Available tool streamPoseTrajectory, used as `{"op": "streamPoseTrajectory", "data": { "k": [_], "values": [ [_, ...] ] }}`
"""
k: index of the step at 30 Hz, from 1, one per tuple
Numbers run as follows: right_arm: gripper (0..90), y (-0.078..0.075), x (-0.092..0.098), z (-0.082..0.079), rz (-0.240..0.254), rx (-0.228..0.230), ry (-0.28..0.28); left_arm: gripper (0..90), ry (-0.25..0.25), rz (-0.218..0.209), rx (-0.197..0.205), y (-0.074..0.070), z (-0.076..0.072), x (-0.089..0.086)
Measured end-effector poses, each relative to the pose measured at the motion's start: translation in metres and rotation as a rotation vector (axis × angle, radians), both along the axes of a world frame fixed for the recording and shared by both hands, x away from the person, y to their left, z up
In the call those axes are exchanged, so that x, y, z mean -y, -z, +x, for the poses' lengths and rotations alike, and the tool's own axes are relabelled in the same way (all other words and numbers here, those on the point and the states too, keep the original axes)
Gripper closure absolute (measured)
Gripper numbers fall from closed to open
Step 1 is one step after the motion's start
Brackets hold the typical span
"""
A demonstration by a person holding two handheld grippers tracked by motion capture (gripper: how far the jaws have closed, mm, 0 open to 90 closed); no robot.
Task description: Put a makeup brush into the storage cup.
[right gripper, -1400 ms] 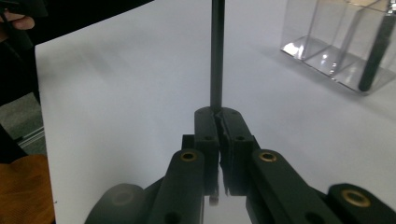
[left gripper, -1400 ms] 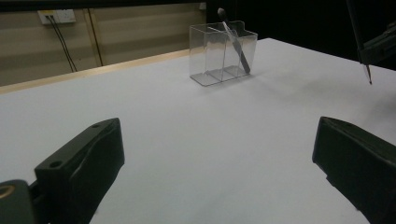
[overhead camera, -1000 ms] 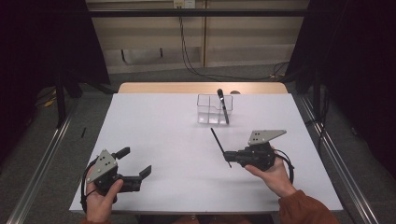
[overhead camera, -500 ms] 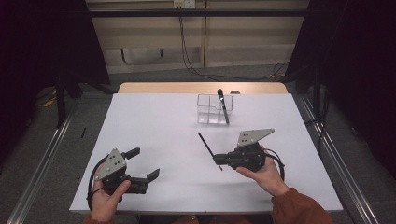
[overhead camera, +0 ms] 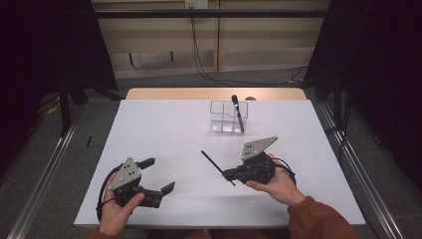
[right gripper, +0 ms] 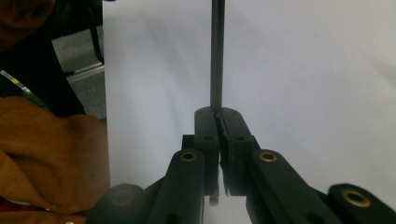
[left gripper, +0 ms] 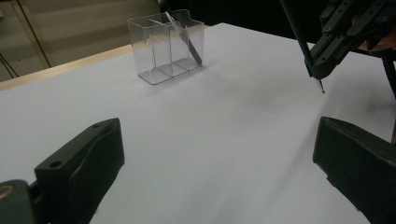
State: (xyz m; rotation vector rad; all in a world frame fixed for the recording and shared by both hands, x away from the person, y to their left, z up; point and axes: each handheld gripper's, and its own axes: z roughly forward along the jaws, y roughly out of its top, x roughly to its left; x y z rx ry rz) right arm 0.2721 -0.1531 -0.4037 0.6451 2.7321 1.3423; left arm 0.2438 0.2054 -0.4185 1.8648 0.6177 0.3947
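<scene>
While the right hand-held gripper (overhead camera: 227,175) lies low over the white bench (overhead camera: 164,129), its 2 jaws are pressed together on a thin black pen (overhead camera: 214,164). In the high view the pen slants from the jaws up and to the left, over the middle of the bench, with a short end poking out on the near side of the jaws. The right gripper view shows the pen (right gripper: 216,51) rising straight out from between the closed jaw tips of the right hand-held gripper (right gripper: 218,113), with the white surface behind it. In the left gripper view the pen's tip (left gripper: 321,88) points down toward the bench just below the jaws, very near the surface; whether it touches cannot be told.

The left hand-held gripper (overhead camera: 159,175) sits near the front left corner of the bench, its jaws spread wide with nothing between them. In the left gripper view the 2 black jaws stand far apart at the lower corners.

A clear plastic holder (overhead camera: 224,117) with dividers stands toward the far side of the bench, well apart from both grippers. Another dark pen (overhead camera: 237,112) leans in its right compartment, its top sticking out above the rim. The left gripper view shows the holder (left gripper: 159,51) too, with that leaning pen (left gripper: 187,39) inside.
</scene>
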Motion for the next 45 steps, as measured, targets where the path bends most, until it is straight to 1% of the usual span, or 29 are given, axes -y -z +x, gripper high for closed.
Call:
{"op": "streamPoseTrajectory", "data": {
  "k": [2,3,4,5,6,7,9,10,14,16,19,21,22,23,27,29,31,35,36,40,43,44,45],
  "values": [
    [86.8,-0.001,-0.002,0.001,-0.034,0.002,-0.015,2.1,0.004,0.007,-0.001,0.000,0.000,0.002],
    [86.8,-0.001,-0.002,0.001,-0.050,0.005,-0.026,2.1,0.003,0.003,-0.002,0.000,0.001,0.003],
    [86.8,-0.001,-0.003,0.001,-0.064,0.003,-0.031,2.1,0.011,0.010,-0.004,-0.001,0.001,0.003],
    [86.7,-0.001,-0.003,0.001,-0.075,0.003,-0.035,2.1,0.015,0.017,-0.005,-0.001,0.001,0.004],
    [86.8,-0.001,-0.003,0.002,-0.085,0.004,-0.040,2.1,0.023,0.015,-0.007,-0.002,0.001,0.005],
    [86.8,-0.002,-0.003,0.002,-0.089,0.001,-0.041,2.1,0.025,0.028,-0.008,-0.002,0.001,0.006],
    [86.8,-0.002,-0.002,0.003,-0.107,-0.007,-0.035,2.2,0.029,0.026,-0.006,-0.003,0.002,0.008],
    [86.8,-0.002,-0.002,0.004,-0.114,-0.009,-0.033,2.2,0.029,0.028,-0.014,-0.003,0.002,0.008],
    [86.8,-0.005,-0.004,0.007,-0.158,-0.022,-0.049,2.2,0.044,0.056,-0.022,-0.005,0.003,0.011],
    [86.8,-0.007,-0.005,0.009,-0.181,-0.023,-0.057,2.2,0.043,0.055,-0.020,-0.006,0.003,0.012],
    [86.8,-0.010,-0.006,0.011,-0.203,-0.013,-0.074,2.2,0.047,0.071,-0.020,-0.008,0.004,0.015],
    [86.8,-0.013,-0.007,0.011,-0.222,-0.014,-0.081,2.7,0.060,0.078,-0.036,-0.010,0.006,0.017],
    [86.8,-0.013,-0.007,0.012,-0.229,-0.015,-0.087,2.7,0.067,0.085,-0.036,-0.011,0.006,0.019],
    [86.8,-0.013,-0.008,0.013,-0.244,-0.015,-0.087,2.7,0.069,0.101,-0.035,-0.013,0.007,0.021],
    [86.8,-0.011,-0.011,0.017,-0.302,-0.034,-0.099,2.7,0.096,0.125,-0.036,-0.018,0.010,0.027],
    [86.8,-0.010,-0.012,0.018,-0.321,-0.042,-0.109,2.7,0.107,0.134,-0.044,-0.020,0.012,0.031],
    [86.8,-0.010,-0.014,0.019,-0.341,-0.050,-0.120,2.7,0.124,0.155,-0.047,-0.022,0.013,0.034],
    [86.8,-0.009,-0.017,0.019,-0.363,-0.045,-0.142,2.7,0.150,0.184,-0.056,-0.025,0.016,0.039],
    [86.8,-0.009,-0.018,0.019,-0.373,-0.045,-0.144,2.7,0.150,0.182,-0.060,-0.026,0.016,0.040],
    [86.8,-0.010,-0.020,0.019,-0.398,-0.046,-0.154,2.7,0.162,0.204,-0.066,-0.028,0.017,0.041],
    [86.8,-0.010,-0.023,0.018,-0.438,-0.044,-0.173,2.7,0.169,0.214,-0.072,-0.029,0.018,0.043],
    [86.8,-0.010,-0.024,0.018,-0.446,-0.051,-0.178,2.7,0.174,0.225,-0.071,-0.029,0.019,0.043],
    [86.8,-0.010,-0.025,0.018,-0.458,-0.046,-0.191,2.7,0.176,0.230,-0.075,-0.030,0.019,0.044]
  ]
}}
